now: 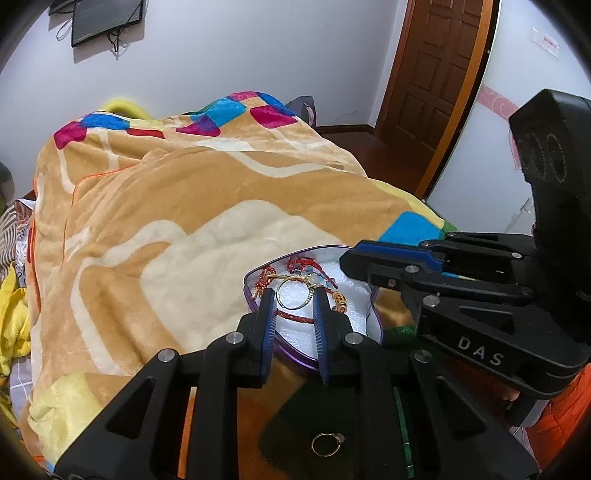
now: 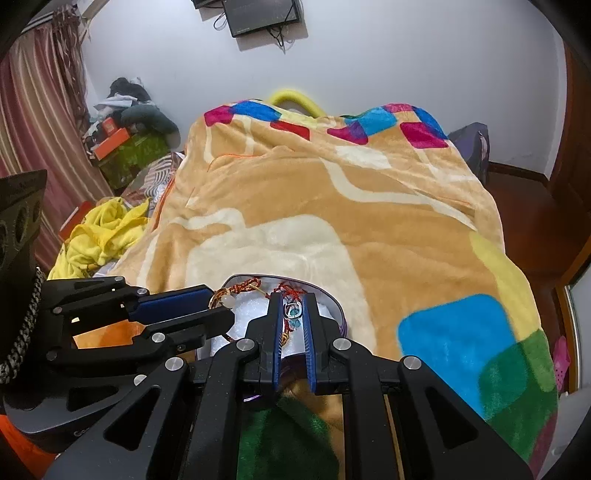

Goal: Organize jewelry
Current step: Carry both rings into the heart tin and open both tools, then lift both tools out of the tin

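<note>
A purple-rimmed tin [image 1: 376, 317] lined with white foam sits on the blanket and holds red cord bracelets [image 1: 306, 264], a gold ring [image 1: 293, 293] and beads. My left gripper [image 1: 293, 299] hangs open over the tin, its fingers on either side of the gold ring without clearly touching it. A second gold ring [image 1: 325, 444] lies on the blanket below my left gripper. My right gripper [image 2: 293, 304] is open over the same tin [image 2: 338, 312], with a blue-stone piece [image 2: 294, 312] between its fingers. It shows from the side in the left wrist view [image 1: 354, 258].
The tin rests on a tan plush blanket [image 2: 332, 206] with coloured squares covering a bed. Yellow clothes [image 2: 99, 236] and boxes [image 2: 118, 144] lie at the left. A wooden door [image 1: 432, 74] stands at the right, a monitor [image 2: 262, 14] on the wall.
</note>
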